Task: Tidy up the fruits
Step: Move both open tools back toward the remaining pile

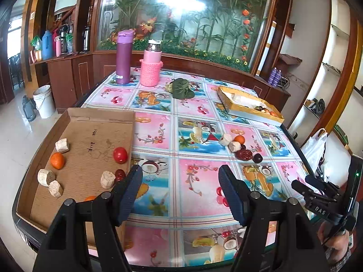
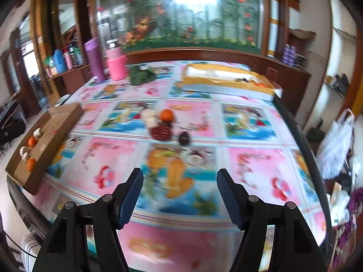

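A flat cardboard tray (image 1: 95, 136) lies at the table's left, holding a red tomato (image 1: 120, 155), an orange (image 1: 57, 160), several pale cut chunks (image 1: 107, 179) and a dark red fruit (image 1: 120, 174). A loose pile sits mid-table: an orange (image 1: 239, 139), pale chunks (image 1: 225, 139), a red date (image 1: 244, 154) and a dark round fruit (image 1: 257, 158). The pile also shows in the right wrist view (image 2: 162, 131). My left gripper (image 1: 180, 174) is open and empty above the table beside the tray. My right gripper (image 2: 180, 176) is open and empty, short of the pile; its body (image 1: 322, 195) shows at the right.
A yellow box (image 1: 249, 106) with some fruit stands at the back right. A purple flask (image 1: 123, 56), a pink-sleeved flask (image 1: 151, 63) and a green leafy thing (image 1: 182, 88) stand at the back. A white bag (image 2: 338, 145) hangs beyond the right edge.
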Demonstrator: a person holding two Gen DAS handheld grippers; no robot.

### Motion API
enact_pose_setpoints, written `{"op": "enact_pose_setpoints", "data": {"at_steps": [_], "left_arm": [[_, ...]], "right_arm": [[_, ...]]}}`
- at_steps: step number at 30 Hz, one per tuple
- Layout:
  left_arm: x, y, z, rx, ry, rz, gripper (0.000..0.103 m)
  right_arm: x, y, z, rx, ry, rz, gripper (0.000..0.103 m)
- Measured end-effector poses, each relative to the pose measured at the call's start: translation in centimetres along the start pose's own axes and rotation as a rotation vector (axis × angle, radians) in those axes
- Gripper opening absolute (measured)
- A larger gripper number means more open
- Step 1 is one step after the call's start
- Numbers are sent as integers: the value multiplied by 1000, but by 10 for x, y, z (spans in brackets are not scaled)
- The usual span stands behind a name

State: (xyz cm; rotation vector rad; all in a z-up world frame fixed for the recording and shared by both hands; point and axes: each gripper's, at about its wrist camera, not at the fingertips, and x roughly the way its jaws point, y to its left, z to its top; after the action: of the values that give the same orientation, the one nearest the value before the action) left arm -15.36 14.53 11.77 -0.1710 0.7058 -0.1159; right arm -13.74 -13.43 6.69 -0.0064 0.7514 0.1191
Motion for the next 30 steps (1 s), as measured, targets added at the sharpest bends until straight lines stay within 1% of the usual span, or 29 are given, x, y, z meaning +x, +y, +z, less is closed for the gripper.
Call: {"op": "enact_pose_setpoints", "data": {"at_steps": [1, 4, 7, 10, 12, 14, 18, 20, 23, 24, 26, 27, 28, 29, 30], "left_arm": [[0, -3, -1, 5, 4, -4, 69], [3, -8, -3, 16, 16, -3, 69], [8, -10, -6, 13, 32, 1, 69], [17, -10, -8, 9, 50, 1, 69], [23, -10, -10, 11, 63, 1, 69], [29, -11, -12, 13, 75, -3, 69], [39, -8, -15, 13, 98, -4, 69], [43, -4, -14, 7, 105, 0, 69], [49, 6, -13, -9, 111, 13, 69], [51, 10, -13, -17, 116, 16, 69], [56, 16, -13, -30, 127, 20, 69], [58, 17, -13, -33, 130, 21, 69], [60, 18, -14, -37, 133, 20, 69], [62, 19, -14, -40, 138, 19, 69], [64, 19, -14, -40, 143, 16, 69]], "right_arm": [[-2, -12, -2, 25, 3, -11, 72], [-2, -30, -6, 70, 7, -16, 73], [7, -29, -8, 66, 19, -8, 73], [19, -15, -2, 25, 18, 8, 73], [31, -4, 8, -2, 12, 37, 73], [48, 2, 23, -2, 23, 75, 73], [100, -4, 58, 108, 89, 119, 71], [126, -10, 76, 183, 115, 169, 71], [152, -7, 89, 218, 140, 211, 71], [161, -4, 91, 217, 159, 217, 71], [177, 4, 90, 224, 217, 259, 71], [179, 9, 88, 227, 214, 286, 72], [179, 16, 88, 222, 219, 325, 72], [178, 22, 86, 225, 237, 398, 72], [176, 27, 84, 233, 249, 490, 72]]}}
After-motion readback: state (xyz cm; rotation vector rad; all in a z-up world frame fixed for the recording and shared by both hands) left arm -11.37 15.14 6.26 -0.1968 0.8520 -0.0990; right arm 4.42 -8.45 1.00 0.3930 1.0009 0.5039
